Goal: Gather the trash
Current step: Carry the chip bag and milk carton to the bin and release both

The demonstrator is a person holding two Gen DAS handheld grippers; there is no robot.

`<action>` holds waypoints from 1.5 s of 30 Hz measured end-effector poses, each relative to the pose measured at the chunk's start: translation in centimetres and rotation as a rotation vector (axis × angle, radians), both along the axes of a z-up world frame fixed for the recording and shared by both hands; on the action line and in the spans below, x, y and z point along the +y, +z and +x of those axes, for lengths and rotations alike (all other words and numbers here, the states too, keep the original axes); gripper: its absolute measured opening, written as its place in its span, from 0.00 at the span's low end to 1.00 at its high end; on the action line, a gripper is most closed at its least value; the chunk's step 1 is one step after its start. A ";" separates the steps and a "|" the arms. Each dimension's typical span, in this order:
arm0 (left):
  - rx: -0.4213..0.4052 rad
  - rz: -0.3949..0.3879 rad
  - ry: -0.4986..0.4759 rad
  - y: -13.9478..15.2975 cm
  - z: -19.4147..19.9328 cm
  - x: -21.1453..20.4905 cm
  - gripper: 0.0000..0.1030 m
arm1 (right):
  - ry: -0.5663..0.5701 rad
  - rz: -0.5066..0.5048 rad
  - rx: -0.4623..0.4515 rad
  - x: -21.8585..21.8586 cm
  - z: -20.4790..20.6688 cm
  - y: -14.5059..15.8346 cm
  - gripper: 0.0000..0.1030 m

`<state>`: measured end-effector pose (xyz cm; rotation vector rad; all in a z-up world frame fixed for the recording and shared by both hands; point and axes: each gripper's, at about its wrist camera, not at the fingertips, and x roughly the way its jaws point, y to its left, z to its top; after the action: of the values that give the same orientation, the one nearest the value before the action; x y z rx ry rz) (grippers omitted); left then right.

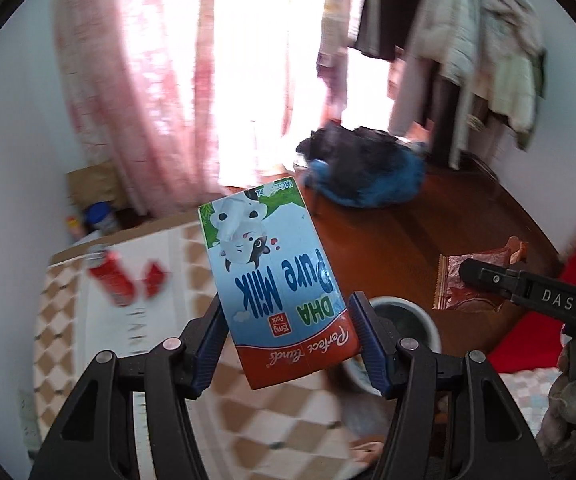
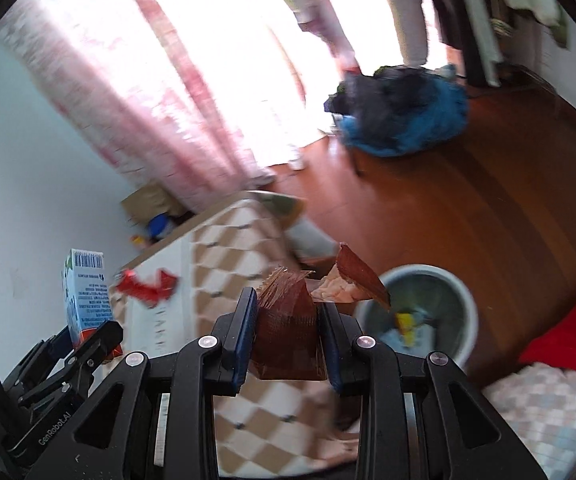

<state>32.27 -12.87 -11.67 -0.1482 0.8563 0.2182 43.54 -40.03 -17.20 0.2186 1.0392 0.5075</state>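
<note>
We hold the milk carton (image 1: 278, 280) between the two blue ribbed pads of the left gripper (image 1: 288, 344). The jaws stand partly closed and clamp the carton near its red bottom end, one pad on each narrow side. The carton is a smooth, printed cardboard box, rectangular in shape. Its long axis runs away from us and leans slightly left. Its print reads upside down, so its top end points away from the gripper.

We hold the brown wrapper (image 2: 289, 330) in the right gripper (image 2: 288, 338). These jaws stand narrowly apart and pinch the wrapper's creased body between the pads. The wrapper is thin, glossy foil with a serrated edge. Its torn, crumpled end fans out up and to the right, past the fingertips.

The round grey bin (image 2: 427, 312) stands on the reddish wooden floor (image 2: 467, 200), low and to the right of the wrapper. It already contains blue and yellow scraps. To the left, a red can (image 1: 108, 278) and a red wrapper (image 1: 154, 278) lie on the tan-and-white checked cloth (image 1: 64, 344). Both appear blurred. A blue and black heap (image 2: 403, 116) lies far off on the floor.
</note>
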 end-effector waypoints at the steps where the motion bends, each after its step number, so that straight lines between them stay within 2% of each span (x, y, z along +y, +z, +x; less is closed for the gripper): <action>1: 0.008 -0.004 -0.019 -0.5 0.7 -1.2 0.55 | -0.026 -0.011 0.010 -1.8 0.5 -0.8 0.31; 7: 0.107 -0.045 -0.132 -5.2 6.3 -7.8 0.55 | -0.131 -0.056 0.094 -8.7 3.1 -6.6 0.31; 11: 0.186 -0.061 -0.183 -9.1 9.8 -10.7 0.55 | -0.184 -0.078 0.175 -12.0 5.4 -12.1 0.31; 17: 0.339 -0.115 -0.244 -16.4 15.6 -12.3 0.55 | -0.207 -0.102 0.282 -13.5 8.5 -19.8 0.31; 21: 0.431 -0.179 -0.262 -20.5 18.4 -12.4 0.56 | -0.210 -0.119 0.338 -13.7 10.7 -24.0 0.31; 28: 0.501 -0.204 -0.240 -24.7 19.6 -12.2 0.56 | -0.195 -0.148 0.399 -12.8 13.1 -28.7 0.33; 29: 0.504 -0.204 -0.235 -24.9 19.6 -12.2 0.57 | -0.186 -0.155 0.409 -12.5 13.4 -29.3 0.35; 31: 0.510 -0.201 -0.219 -25.2 19.5 -12.4 0.60 | -0.177 -0.161 0.427 -12.3 13.7 -30.3 0.59; 33: 0.513 -0.186 -0.198 -25.5 19.6 -12.1 0.83 | -0.172 -0.156 0.437 -12.2 13.9 -30.8 0.66; 34: 0.512 -0.178 -0.189 -25.5 19.7 -12.0 0.87 | -0.167 -0.176 0.433 -12.0 13.8 -31.0 0.77; 36: 0.513 -0.167 -0.178 -25.4 19.4 -11.8 0.89 | -0.159 -0.210 0.431 -11.8 13.7 -31.1 0.95; 40: 0.503 -0.143 -0.156 -24.8 18.8 -11.4 0.89 | -0.153 -0.296 0.413 -11.7 12.8 -30.5 1.00; 42: 0.496 -0.133 -0.144 -24.4 18.5 -11.1 1.00 | -0.151 -0.327 0.398 -11.7 12.2 -29.9 1.00; 45: 0.486 -0.094 -0.124 -23.4 17.5 -11.0 1.00 | -0.146 -0.368 0.369 -11.4 11.3 -28.7 1.00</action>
<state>49.72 -23.86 -35.05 -0.1306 1.3565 0.0970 54.85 -51.42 -45.92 0.0594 1.4433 0.1370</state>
